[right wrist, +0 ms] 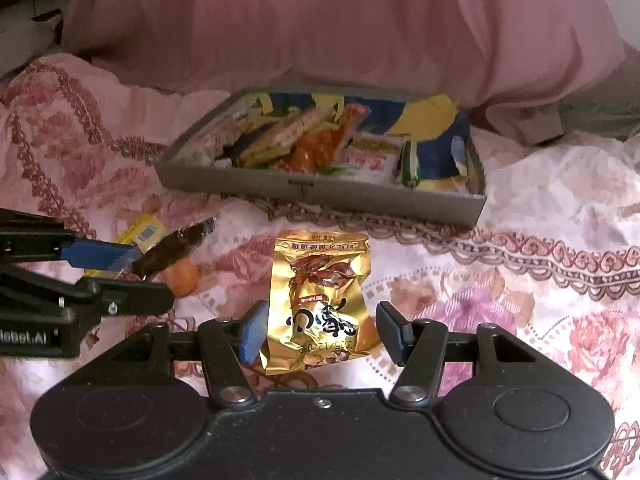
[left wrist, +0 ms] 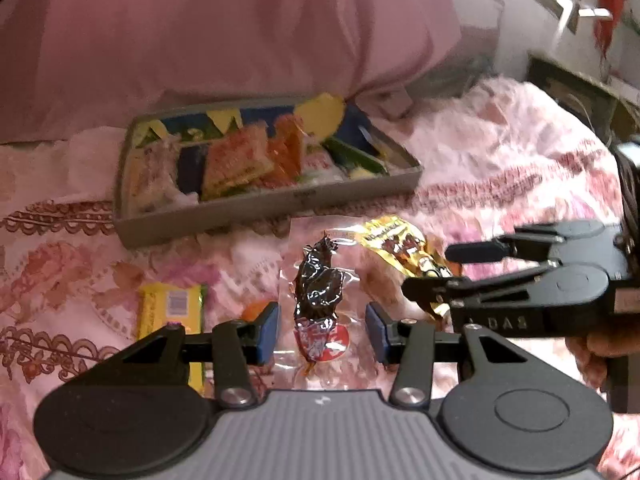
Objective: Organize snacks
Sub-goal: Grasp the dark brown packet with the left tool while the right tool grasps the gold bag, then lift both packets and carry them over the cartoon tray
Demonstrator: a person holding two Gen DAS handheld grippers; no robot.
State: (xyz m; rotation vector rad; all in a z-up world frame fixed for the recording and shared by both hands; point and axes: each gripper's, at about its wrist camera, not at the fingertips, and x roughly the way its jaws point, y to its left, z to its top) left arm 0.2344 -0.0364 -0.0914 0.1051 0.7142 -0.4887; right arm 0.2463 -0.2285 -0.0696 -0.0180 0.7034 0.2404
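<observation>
Floral bedspread (right wrist: 520,216), left tool (left wrist: 322,326) spread around dark vacuum-packed snack (left wrist: 318,284), right tool (right wrist: 318,330) spread around gold packet (right wrist: 322,296), tray (right wrist: 320,196) blurred.

Box: grey shallow box (right wrist: 320,196), open on the floral bedspread, crowded with mixed packets.
Gold packet: shiny gold pouch (right wrist: 320,296) with dark print, flat on the cloth in front of the box.
Clear packet: transparent wrap (left wrist: 318,292) around a dark brown piece, lying flat.
Yellow packet: yellow bar (left wrist: 170,308), flat, to the left.
</observation>
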